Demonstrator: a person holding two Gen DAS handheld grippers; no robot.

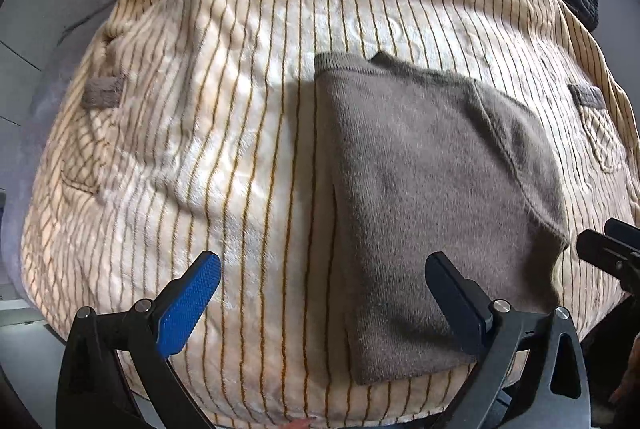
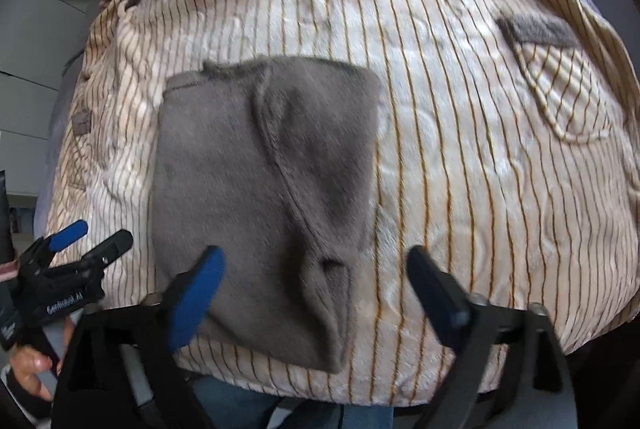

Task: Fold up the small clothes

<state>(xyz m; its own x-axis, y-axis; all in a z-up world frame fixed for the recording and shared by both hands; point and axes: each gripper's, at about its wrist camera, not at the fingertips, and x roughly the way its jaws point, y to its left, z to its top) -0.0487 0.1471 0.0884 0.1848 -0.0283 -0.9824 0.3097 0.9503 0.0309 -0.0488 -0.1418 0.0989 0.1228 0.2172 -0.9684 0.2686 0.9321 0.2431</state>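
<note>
I read this as the end of a fold: a small grey-brown knit garment [image 1: 436, 197] lies as a neat rectangle on top of a much larger cream striped fleece garment [image 1: 224, 133], and neither of my grippers is holding anything. The striped piece is spread flat and covers nearly the whole view, with grey belt loops and a drawstring at its far edge; I judge it to be a pair of shorts or trousers. It seems to rest on a pale grey tabletop [image 1: 36, 9], though the fisheye shows only slivers of that at the margins, so I am not sure.

The folded knit sits toward the near edge of the striped piece. From the left wrist it lies right of centre; from the right wrist it lies left of centre. A diagonal seam or layer edge crosses its top face, and its near corner is slightly puckered.

The left gripper [image 1: 320, 285] hangs above the cloth with jaws spread wide and empty. The right gripper [image 2: 312, 277] is likewise wide open over the near edge of the knit, touching nothing I can see.

Next I would either lift the folded piece aside or start on the striped garment, which calls for pinching two corners at once.
</note>
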